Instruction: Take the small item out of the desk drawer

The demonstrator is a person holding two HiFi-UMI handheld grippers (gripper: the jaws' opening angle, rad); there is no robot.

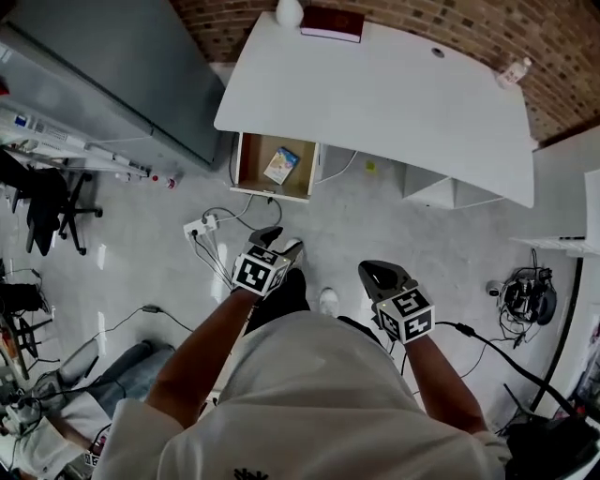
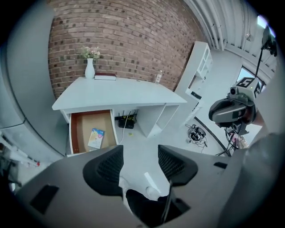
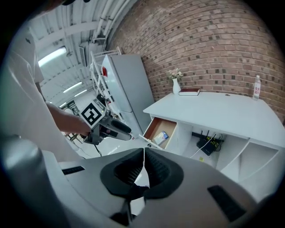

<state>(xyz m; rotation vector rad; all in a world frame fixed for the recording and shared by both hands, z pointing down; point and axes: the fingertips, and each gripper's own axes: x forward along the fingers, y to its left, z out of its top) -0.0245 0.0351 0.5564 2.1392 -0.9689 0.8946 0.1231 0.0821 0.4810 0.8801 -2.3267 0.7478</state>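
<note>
Below the brick wall [image 1: 225,28], the drawer [image 1: 255,157] holds a packet [image 1: 281,165] too distant to read; your left gripper [image 1: 279,240] gapes empty, right gripper [image 1: 375,273] closed empty.

The left forearm [image 1: 192,356] and right forearm [image 1: 442,389] reach forward, bare, from white sleeves in the lower half of the head view. The left gripper [image 1: 278,241], just left of centre, tilts downward with its jaws apart and nothing between them. The right gripper [image 1: 382,276], right of centre, also tilts downward, its jaws pressed together and empty. The two grippers sit side by side, well apart.
</note>
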